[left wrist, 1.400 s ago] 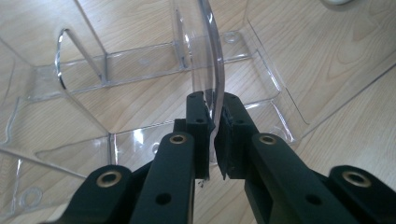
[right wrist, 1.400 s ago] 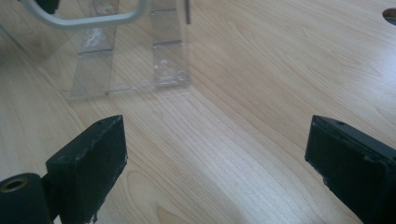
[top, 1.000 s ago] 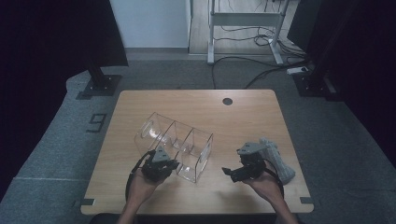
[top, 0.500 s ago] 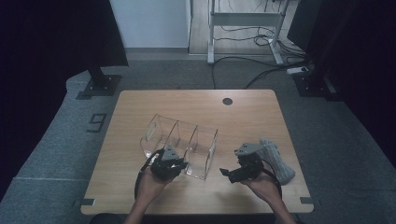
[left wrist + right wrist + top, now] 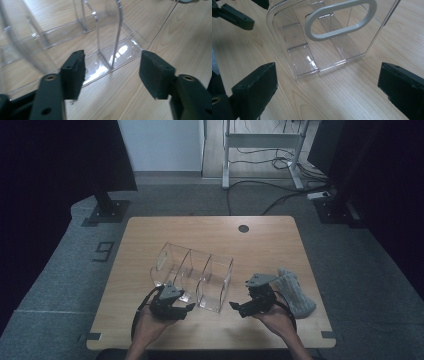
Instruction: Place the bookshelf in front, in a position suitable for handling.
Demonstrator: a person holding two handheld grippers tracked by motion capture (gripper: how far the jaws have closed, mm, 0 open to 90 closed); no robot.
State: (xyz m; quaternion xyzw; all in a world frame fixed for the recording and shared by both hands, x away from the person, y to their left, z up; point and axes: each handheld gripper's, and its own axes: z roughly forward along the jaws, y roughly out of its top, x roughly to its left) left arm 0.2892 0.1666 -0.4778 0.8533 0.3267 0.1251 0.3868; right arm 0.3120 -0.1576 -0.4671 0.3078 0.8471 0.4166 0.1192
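Observation:
A clear plastic organizer (image 5: 192,275) with three compartments stands on the wooden table (image 5: 150,230). My left gripper (image 5: 187,306) sits at its near left corner. Its jaws have just been opening and now stand apart. In the left gripper view (image 5: 112,72) the organizer's base edge (image 5: 107,62) lies just ahead of the pads, which do not touch it. My right gripper (image 5: 239,309) is open wide with nothing between its jaws, and it faces the organizer's right end. The right gripper view (image 5: 327,85) shows that end wall (image 5: 297,37) with a grey oval handle (image 5: 342,21).
A pale grey knitted cloth (image 5: 296,292) lies beside my right hand near the table's right edge. A round cable hole (image 5: 243,228) sits at the table's far side. One jaw of the left gripper (image 5: 237,17) shows at the top left of the right gripper view.
The left jaws were closed at the organizer's near edge and have let go and opened. The organizer swung from a slant to lie more level across the table. The right gripper stayed put.

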